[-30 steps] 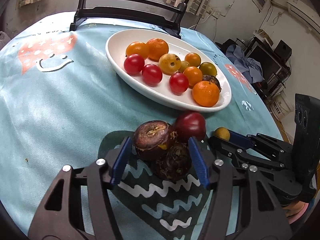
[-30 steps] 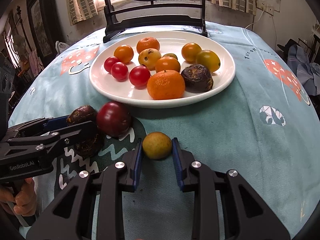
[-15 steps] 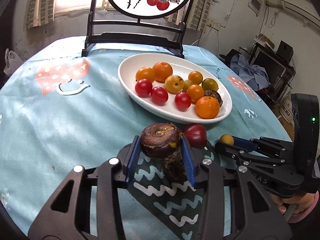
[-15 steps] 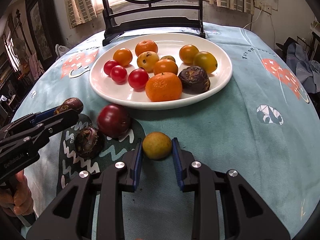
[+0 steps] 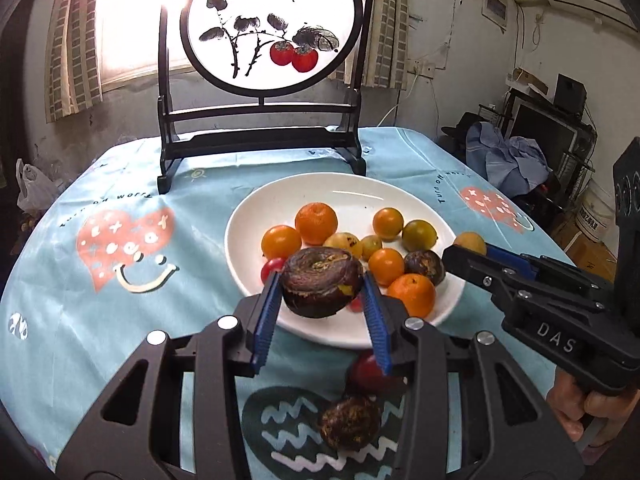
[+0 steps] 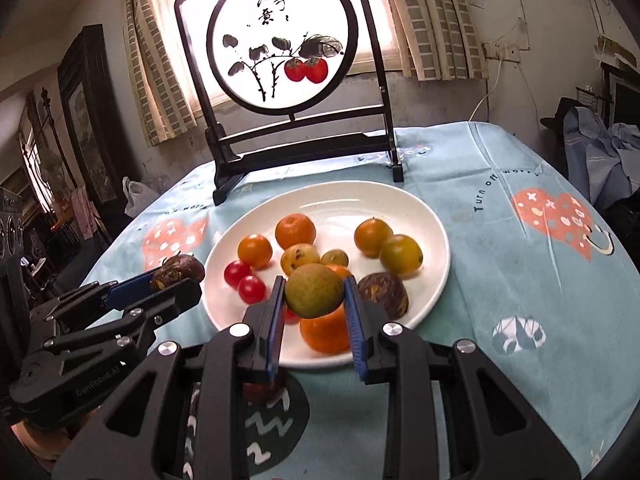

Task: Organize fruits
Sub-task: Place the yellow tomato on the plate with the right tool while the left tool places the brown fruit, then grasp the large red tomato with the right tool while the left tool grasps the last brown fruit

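Note:
My left gripper [image 5: 322, 294] is shut on a wrinkled dark purple fruit [image 5: 322, 286] and holds it raised over the near rim of the white plate [image 5: 256, 208]. My right gripper [image 6: 314, 298] is shut on a small yellow-green fruit [image 6: 314, 290], raised above the plate [image 6: 424, 216]. The plate holds several oranges, red tomatoes and one dark fruit [image 6: 384, 294]. On the tablecloth below lie a red fruit [image 5: 370, 370] and another dark wrinkled fruit [image 5: 350, 422].
A black-framed round painted screen [image 5: 272, 24] stands behind the plate at the table's far side. The round table has a light blue cloth [image 5: 80, 300]. Clutter and a chair with clothes [image 5: 508, 160] stand to the right.
Both grippers have lifted their fruits off the tablecloth and moved forward over the plate. The red fruit and the second dark fruit stayed on the cloth.

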### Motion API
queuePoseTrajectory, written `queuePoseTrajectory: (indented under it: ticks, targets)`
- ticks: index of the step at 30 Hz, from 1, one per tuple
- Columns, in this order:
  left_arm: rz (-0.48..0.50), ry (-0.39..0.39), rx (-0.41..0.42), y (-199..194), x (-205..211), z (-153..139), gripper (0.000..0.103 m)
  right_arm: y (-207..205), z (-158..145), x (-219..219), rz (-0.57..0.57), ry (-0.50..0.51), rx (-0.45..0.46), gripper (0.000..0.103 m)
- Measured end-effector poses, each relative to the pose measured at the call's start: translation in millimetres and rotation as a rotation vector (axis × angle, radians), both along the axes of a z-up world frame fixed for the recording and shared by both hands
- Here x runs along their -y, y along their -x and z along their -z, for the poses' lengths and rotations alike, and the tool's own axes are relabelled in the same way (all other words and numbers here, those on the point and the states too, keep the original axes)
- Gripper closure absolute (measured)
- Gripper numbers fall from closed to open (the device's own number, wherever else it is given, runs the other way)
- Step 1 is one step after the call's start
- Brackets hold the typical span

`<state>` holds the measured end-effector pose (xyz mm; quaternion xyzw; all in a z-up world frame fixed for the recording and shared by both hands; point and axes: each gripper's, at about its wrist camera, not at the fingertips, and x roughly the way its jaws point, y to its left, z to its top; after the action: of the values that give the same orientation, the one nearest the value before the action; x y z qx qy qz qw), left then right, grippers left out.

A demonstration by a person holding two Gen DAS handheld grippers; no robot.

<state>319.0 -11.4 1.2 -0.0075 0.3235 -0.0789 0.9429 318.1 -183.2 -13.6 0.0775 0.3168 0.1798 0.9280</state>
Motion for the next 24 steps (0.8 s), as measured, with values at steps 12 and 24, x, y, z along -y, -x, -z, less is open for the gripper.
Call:
queuePoseTrajectory:
  ticks: [12,24]
  targets:
    - [-0.078,-0.046,-0.043,-77.3,0.8,5.6,0.040,-72.2,10.4,6.9,0.057,-0.028,-0.030,0.055]
    - [-0.297,0.074,-0.053,-7.2,-63.0,-11.1,0.007,-8.5,-8.0,1.9,-0.040,-0.049,-0.048,0.046]
